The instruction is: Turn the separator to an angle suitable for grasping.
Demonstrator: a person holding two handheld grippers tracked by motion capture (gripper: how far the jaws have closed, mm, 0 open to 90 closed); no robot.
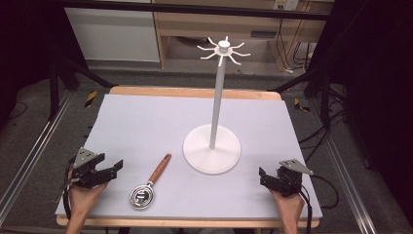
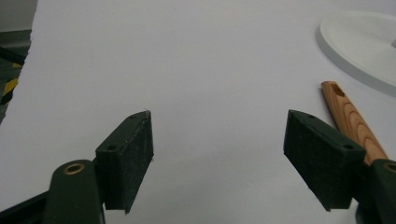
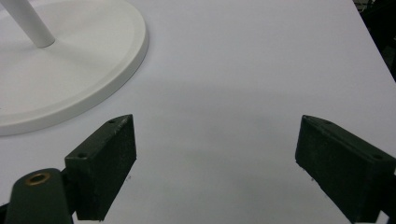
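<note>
A small metal strainer (image 1: 141, 197) with a wooden handle (image 1: 160, 168) lies on the white mat (image 1: 146, 126), left of a white hook stand (image 1: 218, 68) with a round base (image 1: 195, 146). My left gripper (image 1: 116, 168) rests at the mat's front left, open and empty, just left of the strainer. In the left gripper view its jaws (image 2: 218, 140) stand wide, the wooden handle (image 2: 352, 121) beside the right jaw. My right gripper (image 1: 263, 176) sits at the front right, open and empty; in the right gripper view (image 3: 215, 149) the stand's base (image 3: 116, 60) lies to its upper left.
The mat covers a wooden table (image 1: 195, 92). Dark frame legs, cables and a floor rail (image 1: 29, 161) surround it. Wooden furniture (image 1: 195, 29) stands behind the table.
</note>
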